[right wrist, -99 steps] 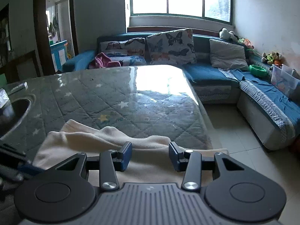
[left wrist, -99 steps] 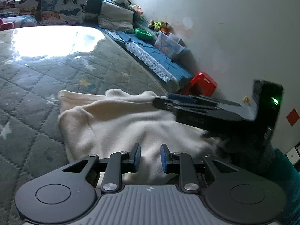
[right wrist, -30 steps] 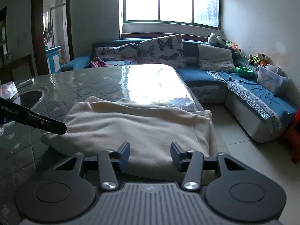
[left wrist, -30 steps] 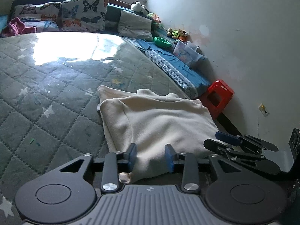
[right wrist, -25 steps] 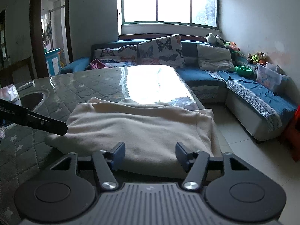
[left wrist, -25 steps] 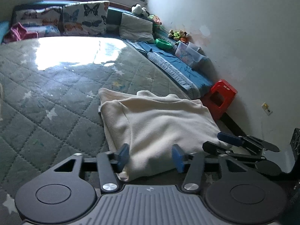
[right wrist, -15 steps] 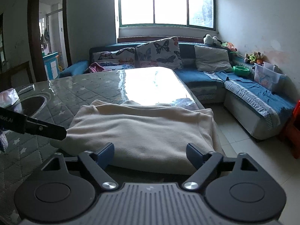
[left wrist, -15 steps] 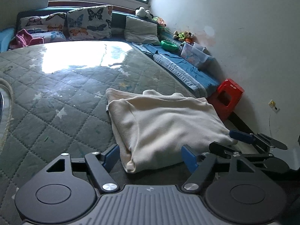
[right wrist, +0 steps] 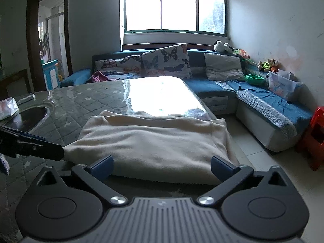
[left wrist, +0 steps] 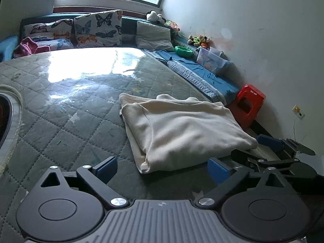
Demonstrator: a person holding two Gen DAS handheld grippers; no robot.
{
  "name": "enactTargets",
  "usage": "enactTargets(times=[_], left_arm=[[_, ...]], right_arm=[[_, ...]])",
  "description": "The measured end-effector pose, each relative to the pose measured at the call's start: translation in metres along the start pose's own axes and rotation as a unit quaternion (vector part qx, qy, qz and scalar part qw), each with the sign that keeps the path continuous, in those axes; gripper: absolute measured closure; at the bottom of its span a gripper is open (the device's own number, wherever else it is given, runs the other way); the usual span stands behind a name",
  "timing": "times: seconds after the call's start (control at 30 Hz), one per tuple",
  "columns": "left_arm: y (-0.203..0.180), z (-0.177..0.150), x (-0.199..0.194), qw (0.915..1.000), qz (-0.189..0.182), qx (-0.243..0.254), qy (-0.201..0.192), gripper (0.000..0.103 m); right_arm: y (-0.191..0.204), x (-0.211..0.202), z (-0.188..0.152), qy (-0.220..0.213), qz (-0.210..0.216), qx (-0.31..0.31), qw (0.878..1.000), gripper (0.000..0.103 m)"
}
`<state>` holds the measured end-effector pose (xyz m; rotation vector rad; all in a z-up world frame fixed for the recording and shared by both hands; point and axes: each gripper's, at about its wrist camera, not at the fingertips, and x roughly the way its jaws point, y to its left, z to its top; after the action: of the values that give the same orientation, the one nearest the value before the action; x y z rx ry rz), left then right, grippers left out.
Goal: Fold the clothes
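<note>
The left gripper (left wrist: 163, 169) and right gripper (right wrist: 162, 167) both hover with jaws just opened wide and empty, apparently because the cream garment (left wrist: 182, 129) now lies folded at the worktop's (left wrist: 66, 109) near corner.

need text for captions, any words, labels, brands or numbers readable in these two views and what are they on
No text can be read in either view now.
Red stool: a pale sticker on top, too small to read.
Clear storage box on the sofa: printed colours, no legible words.
Left gripper and right gripper bodies: only a tiny round mark at the centre, no letters.
Wall socket: no legible marking.
</note>
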<state>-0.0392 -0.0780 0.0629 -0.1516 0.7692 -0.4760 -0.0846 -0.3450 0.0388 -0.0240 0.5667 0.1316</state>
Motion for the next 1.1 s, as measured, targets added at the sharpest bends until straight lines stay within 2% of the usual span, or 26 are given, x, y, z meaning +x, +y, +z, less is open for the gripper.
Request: enactTargets(times=[0.1,0.43,1.1], left_arm=[[0.0,-0.003,-0.002,1.0,0.002,0.003,-0.001,0.0],[0.002,-0.011,-0.01,0.9999,0.011,0.003,0.0,0.0],[-0.011,-0.027,-0.022,0.9995,0.027,0.016,-0.002,0.0]], right_arm=[[0.001,-0.001,-0.001,0.003,-0.005,0.002,1.0,0.0],[0.005,-0.005,-0.005,0.009,-0.027,0.003,1.0,0.0],[0.017,-0.019,-0.015,0.012,-0.031,0.002,0.999,0.0]])
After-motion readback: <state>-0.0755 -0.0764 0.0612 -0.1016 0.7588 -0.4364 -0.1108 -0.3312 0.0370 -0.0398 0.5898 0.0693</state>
